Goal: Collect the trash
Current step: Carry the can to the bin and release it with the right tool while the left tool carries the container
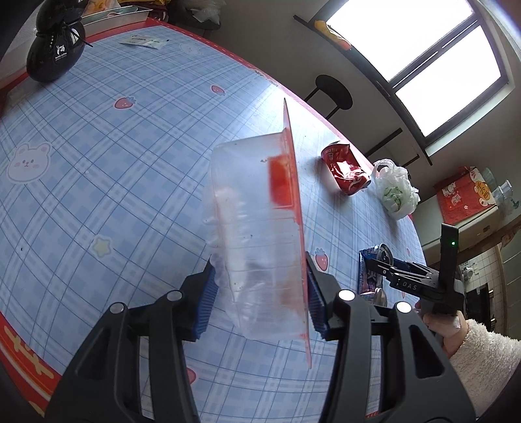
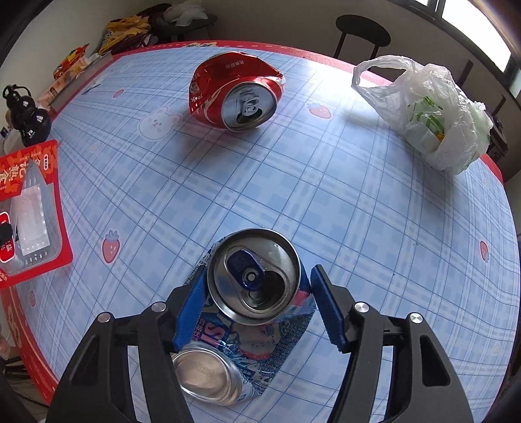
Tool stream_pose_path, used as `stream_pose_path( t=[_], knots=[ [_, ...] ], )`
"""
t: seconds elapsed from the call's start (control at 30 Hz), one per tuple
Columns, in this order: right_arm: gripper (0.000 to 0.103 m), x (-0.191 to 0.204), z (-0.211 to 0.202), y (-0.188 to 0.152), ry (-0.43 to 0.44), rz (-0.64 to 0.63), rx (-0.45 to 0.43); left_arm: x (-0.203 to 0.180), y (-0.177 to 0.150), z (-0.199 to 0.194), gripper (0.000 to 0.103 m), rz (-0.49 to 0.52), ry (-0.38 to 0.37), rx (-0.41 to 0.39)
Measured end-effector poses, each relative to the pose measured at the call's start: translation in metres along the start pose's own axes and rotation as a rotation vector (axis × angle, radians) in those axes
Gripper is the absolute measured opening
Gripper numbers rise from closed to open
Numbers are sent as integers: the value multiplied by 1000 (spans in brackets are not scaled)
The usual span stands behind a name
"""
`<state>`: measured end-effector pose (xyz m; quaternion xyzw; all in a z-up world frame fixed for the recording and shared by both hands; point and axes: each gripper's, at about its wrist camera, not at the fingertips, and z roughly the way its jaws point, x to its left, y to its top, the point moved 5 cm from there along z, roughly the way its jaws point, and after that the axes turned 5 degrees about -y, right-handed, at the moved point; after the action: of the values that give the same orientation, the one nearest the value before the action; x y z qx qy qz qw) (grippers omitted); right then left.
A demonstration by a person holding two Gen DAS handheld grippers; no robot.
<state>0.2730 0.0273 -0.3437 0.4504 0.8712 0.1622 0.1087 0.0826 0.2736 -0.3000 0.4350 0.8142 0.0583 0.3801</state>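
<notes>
My left gripper (image 1: 259,296) is shut on a clear plastic food tray with a red label (image 1: 257,227) and holds it above the table. The tray also shows at the left edge of the right wrist view (image 2: 29,211). My right gripper (image 2: 257,309) is shut on a crushed blue can (image 2: 250,306); its blue pads press both sides. The right gripper also shows in the left wrist view (image 1: 384,270). A crushed red can (image 2: 234,91) lies further back on the table, also in the left wrist view (image 1: 345,170). A white plastic bag (image 2: 429,114) sits at the far right.
The table has a blue checked cloth with a red border (image 2: 325,182). A black round object (image 1: 53,53) stands at the far left corner. Snack packets (image 2: 123,32) lie beyond the table's far edge. A black stool (image 2: 361,29) stands behind the table.
</notes>
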Motion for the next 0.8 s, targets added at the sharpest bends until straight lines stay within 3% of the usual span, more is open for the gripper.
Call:
stream_pose_path(
  t=[0.37,0.57,0.8],
  knots=[
    [61,-10,-59,-33,101,207,-144,-15,-7,-15,46,-21,-15,-47],
    [56,-10,-100,-48,87,193,-248,-37,-13,-33,46,35,-18,-63],
    [56,-16,-129,-58,92,188,-310,-64,-18,-46,46,78,-46,-71]
  ],
)
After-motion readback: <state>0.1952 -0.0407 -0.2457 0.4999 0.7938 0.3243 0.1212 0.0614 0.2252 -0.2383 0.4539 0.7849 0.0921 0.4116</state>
